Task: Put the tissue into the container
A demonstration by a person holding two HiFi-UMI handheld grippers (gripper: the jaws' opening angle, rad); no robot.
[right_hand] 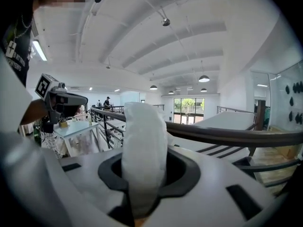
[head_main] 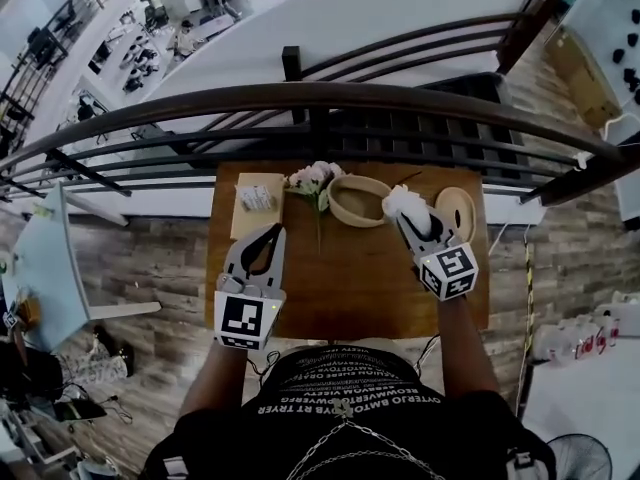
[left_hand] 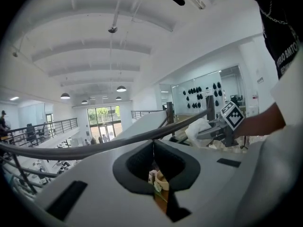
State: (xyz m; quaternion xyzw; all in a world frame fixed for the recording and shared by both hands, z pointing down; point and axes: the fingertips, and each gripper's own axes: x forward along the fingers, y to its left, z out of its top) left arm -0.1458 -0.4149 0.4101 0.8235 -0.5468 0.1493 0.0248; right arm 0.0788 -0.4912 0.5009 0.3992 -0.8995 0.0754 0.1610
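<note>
Now the right gripper is clamped on a crumpled white tissue, which sits just beside the right rim of the round pale wooden container. The container lies to that gripper's left. The left gripper, jaws together and empty, is farther from it.
</note>
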